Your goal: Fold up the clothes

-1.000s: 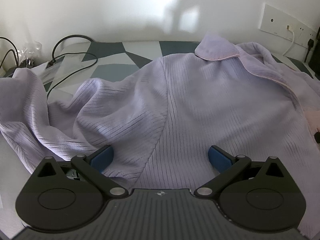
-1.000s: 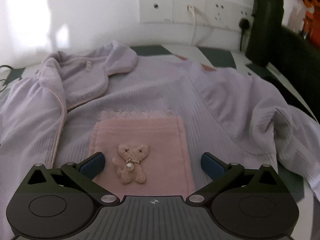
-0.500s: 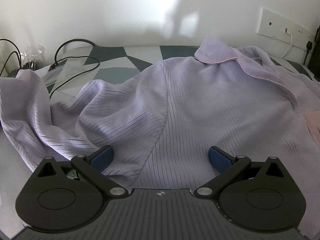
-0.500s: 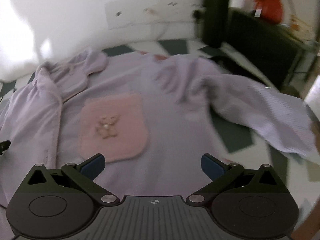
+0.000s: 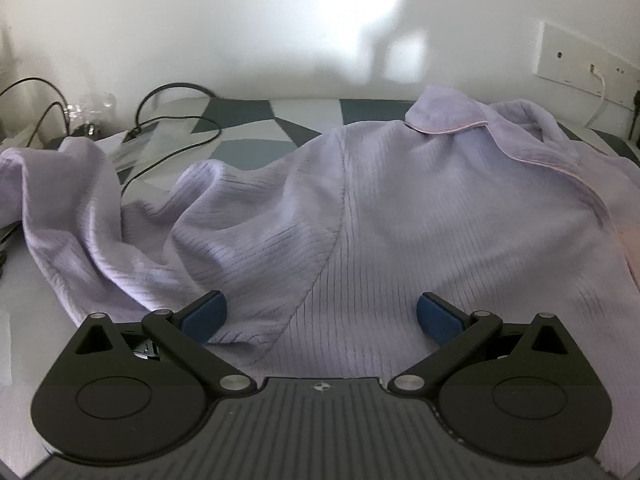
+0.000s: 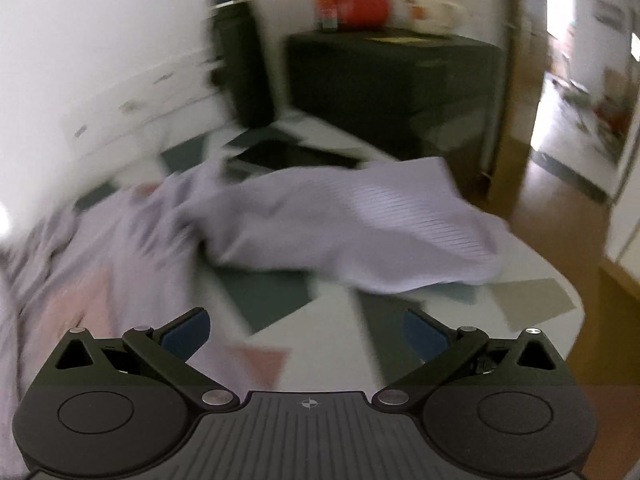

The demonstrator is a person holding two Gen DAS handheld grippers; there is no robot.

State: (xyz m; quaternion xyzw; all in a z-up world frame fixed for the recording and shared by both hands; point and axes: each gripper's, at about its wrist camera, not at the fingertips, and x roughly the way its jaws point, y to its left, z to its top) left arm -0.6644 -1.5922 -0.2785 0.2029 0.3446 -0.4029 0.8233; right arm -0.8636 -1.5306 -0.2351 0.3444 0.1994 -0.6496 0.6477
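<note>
A lilac ribbed pyjama top point(image 5: 420, 220) lies spread on the patterned table, collar point(image 5: 452, 116) toward the far wall. Its left sleeve point(image 5: 80, 208) trails off rumpled toward the table's left side. My left gripper point(image 5: 320, 316) hovers open over the top's lower hem, nothing between its blue pads. In the blurred right wrist view the other sleeve point(image 6: 380, 224) stretches out to the right across the table, and the pink chest pocket point(image 6: 76, 304) shows at the left edge. My right gripper point(image 6: 306, 332) is open above bare table, short of the sleeve.
Black cables point(image 5: 172, 132) and a clear plastic item lie at the far left. A socket strip point(image 5: 584, 68) is on the wall. A dark flask point(image 6: 240, 64) stands at the back, a dark cabinet point(image 6: 392, 88) beyond. The table's rounded right edge point(image 6: 568, 288) drops to wooden floor.
The right gripper has swung rightward, from over the pink pocket to facing the right sleeve and the table's edge. The left gripper has barely shifted.
</note>
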